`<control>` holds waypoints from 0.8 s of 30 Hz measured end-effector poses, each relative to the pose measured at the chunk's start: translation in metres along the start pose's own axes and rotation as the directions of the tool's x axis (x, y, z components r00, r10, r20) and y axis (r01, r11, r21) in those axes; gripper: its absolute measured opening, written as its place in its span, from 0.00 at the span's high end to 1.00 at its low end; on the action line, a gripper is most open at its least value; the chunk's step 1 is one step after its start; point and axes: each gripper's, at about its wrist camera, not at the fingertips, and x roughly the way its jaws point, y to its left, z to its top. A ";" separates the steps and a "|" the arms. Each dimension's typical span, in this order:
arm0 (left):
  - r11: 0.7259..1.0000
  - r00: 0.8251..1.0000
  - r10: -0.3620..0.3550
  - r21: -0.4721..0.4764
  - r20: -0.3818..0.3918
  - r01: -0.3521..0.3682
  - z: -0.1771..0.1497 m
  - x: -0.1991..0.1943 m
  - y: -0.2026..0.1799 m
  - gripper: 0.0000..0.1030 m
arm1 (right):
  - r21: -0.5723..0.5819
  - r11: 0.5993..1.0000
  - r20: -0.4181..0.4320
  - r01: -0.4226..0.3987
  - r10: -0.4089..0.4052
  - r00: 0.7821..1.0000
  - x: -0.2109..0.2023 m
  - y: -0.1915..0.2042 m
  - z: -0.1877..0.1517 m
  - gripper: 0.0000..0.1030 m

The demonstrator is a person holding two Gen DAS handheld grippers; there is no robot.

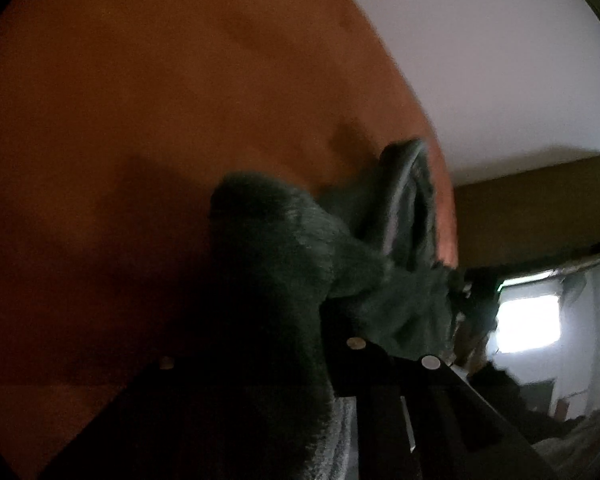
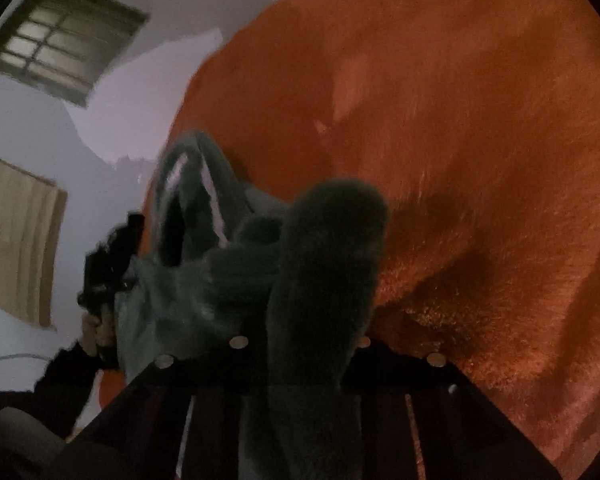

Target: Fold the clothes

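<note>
left claw (image 1: 284, 360) tips: buried under dark green fleece garment (image 1: 276, 248) | right claw (image 2: 312, 360) tips: hidden under same garment (image 2: 324, 260) | garment type: indeterminate, bunched | person's hand (image 2: 100, 328) left of garment: blurred, mostly covered

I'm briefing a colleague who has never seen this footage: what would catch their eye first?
First, the fuzzy dark green garment, bunched up close in front of both cameras and draped over the right gripper, which is shut on it. Behind it spreads a plush orange blanket, filling most of each view. At the left edge of the right wrist view, the left gripper grips the same garment's far end.
</note>
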 end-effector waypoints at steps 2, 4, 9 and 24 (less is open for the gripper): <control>1.000 0.999 -0.021 0.013 0.030 0.021 0.003 -0.012 -0.006 0.86 | 0.010 1.000 0.038 -0.017 0.017 0.999 -0.011 0.001 -0.003 0.86; 0.999 0.999 -0.015 0.033 0.045 0.014 0.002 -0.021 -0.011 0.86 | -0.008 1.000 0.066 -0.026 0.026 0.997 -0.021 0.007 -0.006 0.87; 0.997 0.999 0.013 0.072 0.046 -0.017 0.002 -0.025 -0.038 0.86 | -0.012 0.997 0.125 -0.072 0.073 0.989 -0.043 0.022 -0.014 0.88; 0.994 0.986 -0.001 0.107 0.169 -0.017 0.009 -0.006 -0.079 0.88 | -0.068 0.998 0.151 -0.013 0.023 0.988 -0.070 0.057 -0.015 0.88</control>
